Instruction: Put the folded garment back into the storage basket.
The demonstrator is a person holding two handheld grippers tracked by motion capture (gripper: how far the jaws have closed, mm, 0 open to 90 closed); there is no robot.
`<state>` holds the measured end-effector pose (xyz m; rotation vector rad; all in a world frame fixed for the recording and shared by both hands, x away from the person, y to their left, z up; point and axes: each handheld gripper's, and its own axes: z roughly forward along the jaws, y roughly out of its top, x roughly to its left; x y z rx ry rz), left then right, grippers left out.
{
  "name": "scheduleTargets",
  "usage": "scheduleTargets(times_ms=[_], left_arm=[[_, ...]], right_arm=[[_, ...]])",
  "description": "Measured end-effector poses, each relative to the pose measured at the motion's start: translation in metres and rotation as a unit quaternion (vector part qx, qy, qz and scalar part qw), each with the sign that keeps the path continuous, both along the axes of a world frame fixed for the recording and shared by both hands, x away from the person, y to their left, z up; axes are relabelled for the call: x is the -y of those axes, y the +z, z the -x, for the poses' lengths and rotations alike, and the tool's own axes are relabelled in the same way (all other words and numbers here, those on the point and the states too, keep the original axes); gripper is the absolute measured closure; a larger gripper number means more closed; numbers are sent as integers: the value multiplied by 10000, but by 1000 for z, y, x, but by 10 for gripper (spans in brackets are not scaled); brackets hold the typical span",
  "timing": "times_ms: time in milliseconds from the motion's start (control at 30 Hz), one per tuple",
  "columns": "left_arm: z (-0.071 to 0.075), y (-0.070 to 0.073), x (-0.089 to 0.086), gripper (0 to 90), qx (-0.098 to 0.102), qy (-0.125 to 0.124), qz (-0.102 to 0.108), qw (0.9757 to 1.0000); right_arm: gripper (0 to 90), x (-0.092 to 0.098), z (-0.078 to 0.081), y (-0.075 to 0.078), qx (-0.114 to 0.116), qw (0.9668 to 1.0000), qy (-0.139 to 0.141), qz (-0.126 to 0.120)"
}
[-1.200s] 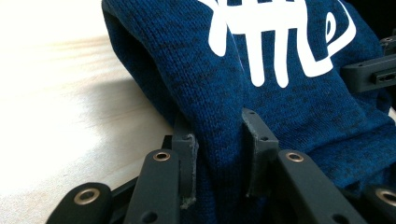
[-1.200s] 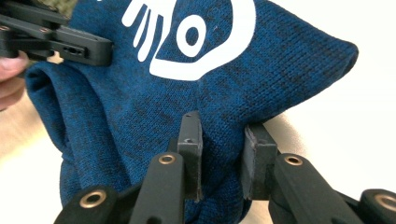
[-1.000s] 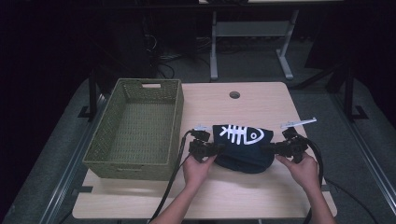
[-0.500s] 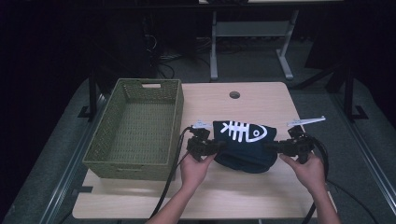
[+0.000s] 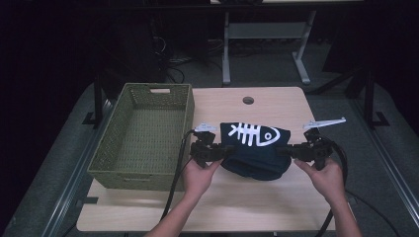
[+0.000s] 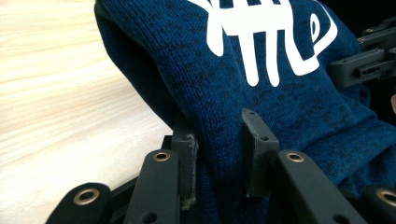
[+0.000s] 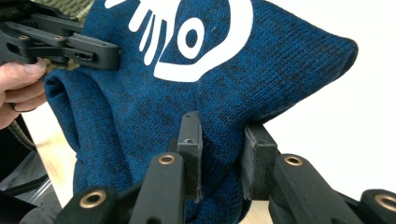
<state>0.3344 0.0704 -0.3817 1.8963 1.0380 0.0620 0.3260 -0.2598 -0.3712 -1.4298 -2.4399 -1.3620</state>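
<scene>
No readable text — fish-skeleton print on sweater (image 5: 254,148)

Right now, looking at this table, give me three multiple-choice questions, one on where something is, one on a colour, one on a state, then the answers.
1. Where does the woven basket stand relative to the blue knit garment?
A. To its left in the high view
B. To its right in the high view
C. On top of it

2. What colour is the fish-skeleton print on the garment?
A. Yellow
B. White
C. Red

3. How do the left gripper and right gripper stand?
A. Both open, clear of the garment
B. Only the left one grips it
C. Both shut on the garment, one at each end

Answers:
1. A, the basket sits at the table's left side, beside the garment.
2. B, the print shows white against dark blue.
3. C, each gripper view shows knit fabric pinched between the pads.
</scene>
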Motion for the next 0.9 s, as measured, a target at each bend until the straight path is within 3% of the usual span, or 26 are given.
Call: scheduleTargets(times_ms=[900], left_arm=[[-1,40,-30,698,110,-21,40,9999]], right_arm=[[725,-25,-2,35,176,9992,203,-290]])
